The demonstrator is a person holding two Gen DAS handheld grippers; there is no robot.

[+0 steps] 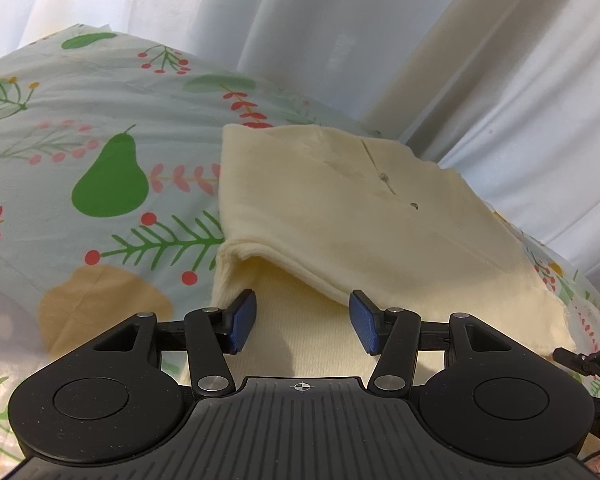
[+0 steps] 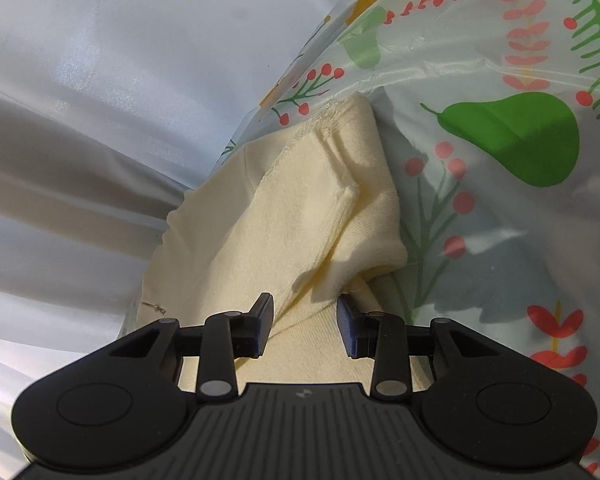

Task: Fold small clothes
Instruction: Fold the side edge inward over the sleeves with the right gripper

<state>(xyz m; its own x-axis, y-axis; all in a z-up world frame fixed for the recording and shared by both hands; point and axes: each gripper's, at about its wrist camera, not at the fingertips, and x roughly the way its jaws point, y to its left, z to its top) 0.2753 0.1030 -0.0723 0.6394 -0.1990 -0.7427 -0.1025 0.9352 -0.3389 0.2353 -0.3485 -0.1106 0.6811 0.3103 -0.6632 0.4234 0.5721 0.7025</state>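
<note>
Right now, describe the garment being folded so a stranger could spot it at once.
Find the pale printed sheet with green pears and red berries. Near its far edge, by the white curtain, lies a cream garment, partly folded. It is the only plain, unpatterned cloth there.

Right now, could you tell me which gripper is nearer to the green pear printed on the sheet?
Probably the left. The left gripper sits at the cream garment's pear-side edge, near the pear; the right gripper appears farther along the garment.
</note>
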